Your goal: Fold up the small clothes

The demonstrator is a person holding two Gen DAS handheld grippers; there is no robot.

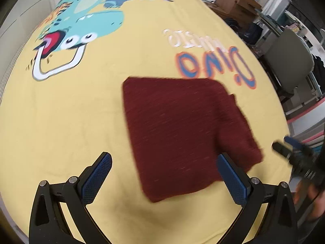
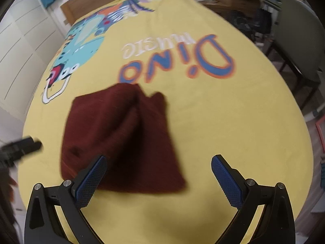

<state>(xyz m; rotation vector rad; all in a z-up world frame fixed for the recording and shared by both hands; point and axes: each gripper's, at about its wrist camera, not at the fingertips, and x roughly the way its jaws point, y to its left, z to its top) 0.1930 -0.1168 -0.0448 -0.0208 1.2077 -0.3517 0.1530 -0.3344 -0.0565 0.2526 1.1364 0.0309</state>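
**Both grippers free, the folded cloth lies between them**

Your left gripper (image 1: 164, 174) has its jaws spread wide and nothing is between the blue pads. In the left wrist view the right-hand pad (image 1: 233, 180) stands in front of the near edge of the dark red garment (image 1: 178, 128), but the pictures do not show it pressing on the fabric. Your right gripper (image 2: 159, 180) is also spread wide and empty; its left-hand pad (image 2: 91, 181) covers the near corner of the garment in the right wrist view.

From the left gripper, the garment lies ahead and a little to the right. From the right gripper, it lies ahead and to the left. So it rests between your two hands, on the yellow blanket (image 1: 71, 111) with the dinosaur print, just in front of the "Dino" lettering (image 2: 176, 65). Neither hand looks clearly nearer.

The garment is already folded into a compact, roughly four-sided shape. Its long axis seems to run away from you, from the near edge of the blanket toward the lettering. The right side shows stacked layers and a small step (image 1: 233, 99), while the left edge is smooth and straight. I judge that the open edges are on your right hand's side, so a further fold or a smoothing would probably start there.
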